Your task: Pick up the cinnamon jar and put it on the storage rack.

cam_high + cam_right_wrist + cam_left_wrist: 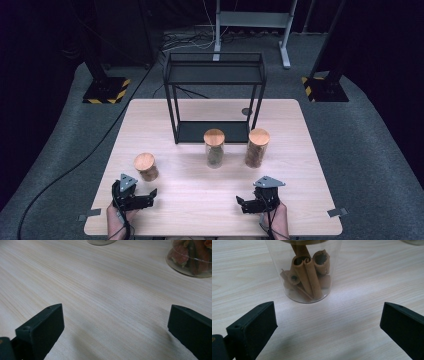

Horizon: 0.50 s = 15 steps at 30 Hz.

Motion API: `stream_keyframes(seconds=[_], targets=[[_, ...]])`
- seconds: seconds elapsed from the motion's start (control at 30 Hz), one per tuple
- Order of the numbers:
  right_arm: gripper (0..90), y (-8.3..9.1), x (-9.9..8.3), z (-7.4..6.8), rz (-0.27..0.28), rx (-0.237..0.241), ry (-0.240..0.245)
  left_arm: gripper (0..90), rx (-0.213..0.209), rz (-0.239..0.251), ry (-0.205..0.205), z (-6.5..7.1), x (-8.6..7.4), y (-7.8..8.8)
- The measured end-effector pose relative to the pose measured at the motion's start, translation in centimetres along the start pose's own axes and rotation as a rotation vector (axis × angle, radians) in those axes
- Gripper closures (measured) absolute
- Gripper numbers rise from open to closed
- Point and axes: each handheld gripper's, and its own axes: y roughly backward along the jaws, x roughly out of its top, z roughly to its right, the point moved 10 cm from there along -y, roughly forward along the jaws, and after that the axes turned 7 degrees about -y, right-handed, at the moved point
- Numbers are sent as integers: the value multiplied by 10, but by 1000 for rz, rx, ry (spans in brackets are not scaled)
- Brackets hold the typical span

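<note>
We hold the left gripper [150, 196] low over the near left part of the pale wooden surface [200, 200], its fingers [254, 327] spread wide with nothing between them. Just ahead of it stands a short clear jar [145, 166] with a round wooden lid; in the left gripper view this jar [308, 272] stands upright on the surface beyond the fingertips, apart from them, and we can see rolled cinnamon sticks [308, 277] packed inside. Our right gripper [245, 204] rests near the front right of the surface, its fingers [42, 327] likewise wide apart and holding nothing, with bare wood between them. Farther back stand two taller jars with wooden lids: the middle jar [214, 148] and the right jar [257, 147], both just in front of a black metal shelf [215, 95] that sits at the far half of the surface. In the right gripper view the base of a jar [191, 258] with reddish contents sits at the upper right, well apart from the fingers.
</note>
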Motion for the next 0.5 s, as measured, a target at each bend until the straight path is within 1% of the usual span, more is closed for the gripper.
stream_keyframes(seconds=[0.03, 0.1, 0.17, 0.2, 0.3, 0.37, 0.4, 0.5], targets=[[0, 0, 0, 0, 0, 0, 0, 4, 0, 0, 0, 0, 0, 0], [0, 1, 0, 1, 4, -5, -8, 5, 4, 23, 0, 0, 3, 0], [4, 3, 1, 3, 21, -9, -20, 6, 1, 29, 5, -1, 6, -2], [4, 2, 1, 3, 18, -4, -22, 5, 6, 29, 2, -2, 8, -3], [2, 2, -2, 5, -8, -24, 10, 5, 7, 27, -8, -3, 12, -5], [2, 3, -2, 6, -3, -21, 3, 6, 12, 30, -16, -4, 14, -6], [1, 3, -1, 6, 1, -25, 1, 7, 19, 38, -11, -6, 17, -8], [1, 2, -2, 6, -5, -33, 9, 7, 19, 39, -10, -8, 20, -9]])
